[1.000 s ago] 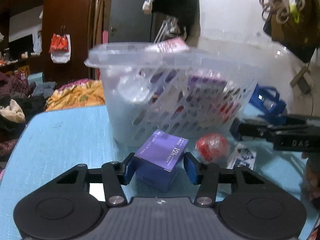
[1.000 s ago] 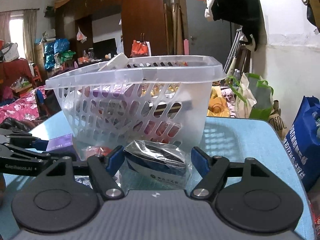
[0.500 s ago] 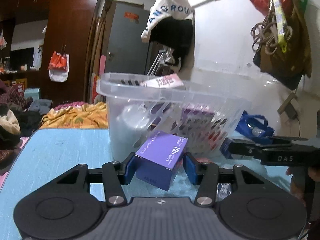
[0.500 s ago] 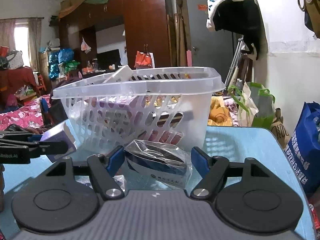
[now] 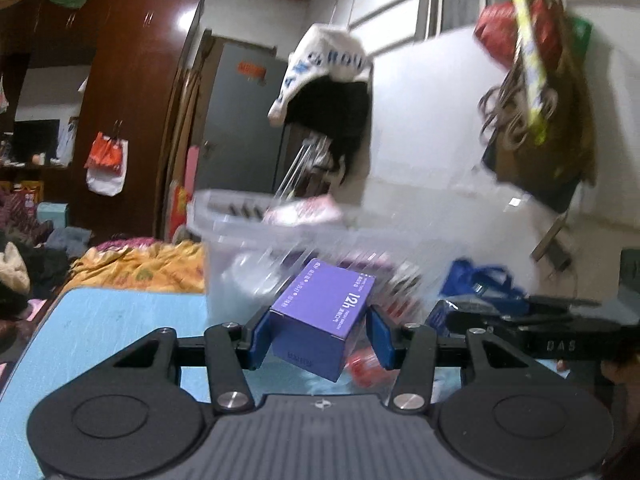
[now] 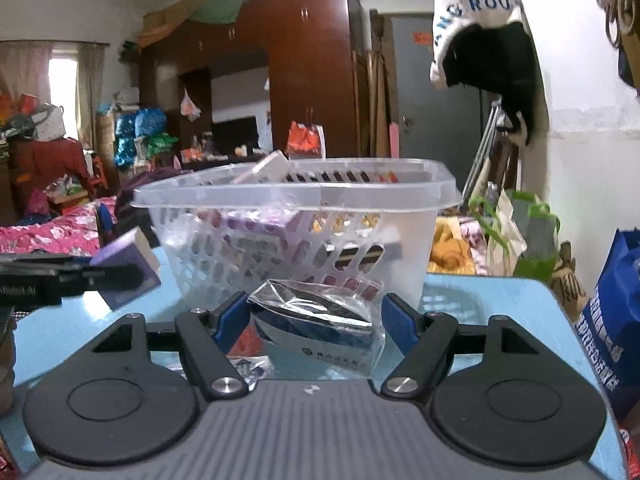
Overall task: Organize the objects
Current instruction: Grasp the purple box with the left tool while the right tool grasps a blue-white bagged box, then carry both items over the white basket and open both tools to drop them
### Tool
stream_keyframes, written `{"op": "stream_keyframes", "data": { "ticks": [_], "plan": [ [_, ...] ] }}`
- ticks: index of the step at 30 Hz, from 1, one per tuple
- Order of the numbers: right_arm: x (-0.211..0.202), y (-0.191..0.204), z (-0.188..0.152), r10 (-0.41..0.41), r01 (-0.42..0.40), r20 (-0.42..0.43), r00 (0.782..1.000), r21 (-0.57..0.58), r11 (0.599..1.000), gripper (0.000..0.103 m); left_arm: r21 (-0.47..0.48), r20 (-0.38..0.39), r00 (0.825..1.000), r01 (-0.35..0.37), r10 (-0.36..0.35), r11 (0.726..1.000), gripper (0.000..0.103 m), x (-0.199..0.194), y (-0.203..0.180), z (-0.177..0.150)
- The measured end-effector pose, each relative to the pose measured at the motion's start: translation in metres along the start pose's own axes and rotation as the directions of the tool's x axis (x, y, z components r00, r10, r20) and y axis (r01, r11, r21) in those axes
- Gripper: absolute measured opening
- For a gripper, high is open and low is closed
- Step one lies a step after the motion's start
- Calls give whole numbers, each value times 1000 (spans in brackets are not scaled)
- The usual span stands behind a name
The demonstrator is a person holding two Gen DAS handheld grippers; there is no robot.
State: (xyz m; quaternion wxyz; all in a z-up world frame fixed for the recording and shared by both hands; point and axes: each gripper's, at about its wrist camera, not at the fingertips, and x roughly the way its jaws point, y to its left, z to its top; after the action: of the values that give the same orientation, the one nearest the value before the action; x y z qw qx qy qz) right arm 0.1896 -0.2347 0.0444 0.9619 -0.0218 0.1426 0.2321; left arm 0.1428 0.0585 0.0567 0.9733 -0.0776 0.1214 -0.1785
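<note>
My left gripper is shut on a purple box, which hangs tilted above the blue table, just in front of the clear slotted basket. In the right wrist view the same box shows at the left, level with the basket wall. My right gripper holds a clear plastic packet with something dark blue inside. Its jaws are closing on the packet, close to the basket. Several boxes and packets fill the basket.
A red wrapped item and a small white packet lie on the table under the grippers. A blue bag stands off the table's right edge. A white and black cap hangs above. Bedding and clutter lie beyond the table.
The left gripper has lifted the purple box off the table and tipped upward, so the basket sits lower in its view. The right gripper has risen a little with the packet.
</note>
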Motion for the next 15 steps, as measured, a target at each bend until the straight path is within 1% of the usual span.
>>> {"op": "stream_keyframes", "data": {
  "ticks": [2,4,6,7,8,9,11,14,15],
  "plan": [
    [-21,4,8,30,-30,51,998,5,1000,74,11,19,1000,19,-20,1000,54,-5,-9,14],
    [-38,7,28,40,-40,110,993,1,999,74,26,24,999,27,-28,999,54,1,-18,39],
    [-41,12,61,8,-2,154,988,-40,999,74,29,20,999,29,-30,999,54,18,-24,68],
    [-34,13,77,-21,30,162,987,-56,998,74,28,9,1000,18,-18,999,54,32,-25,85],
    [-24,12,92,-46,57,154,987,-70,996,74,21,-5,1000,1,-1,1000,54,43,-26,96],
    [-9,9,107,-58,67,127,990,-70,995,74,15,-26,999,-23,23,1000,54,57,-24,108],
    [22,0,125,-51,55,71,996,-46,997,74,-5,-53,995,-83,83,997,54,81,-15,122],
    [63,-10,131,-77,77,-12,997,-29,997,75,-33,-116,979,-172,167,984,54,111,7,131],
    [70,-12,129,-82,82,-24,996,-31,996,76,-42,-129,974,-194,187,980,56,118,13,131]
  ]
}}
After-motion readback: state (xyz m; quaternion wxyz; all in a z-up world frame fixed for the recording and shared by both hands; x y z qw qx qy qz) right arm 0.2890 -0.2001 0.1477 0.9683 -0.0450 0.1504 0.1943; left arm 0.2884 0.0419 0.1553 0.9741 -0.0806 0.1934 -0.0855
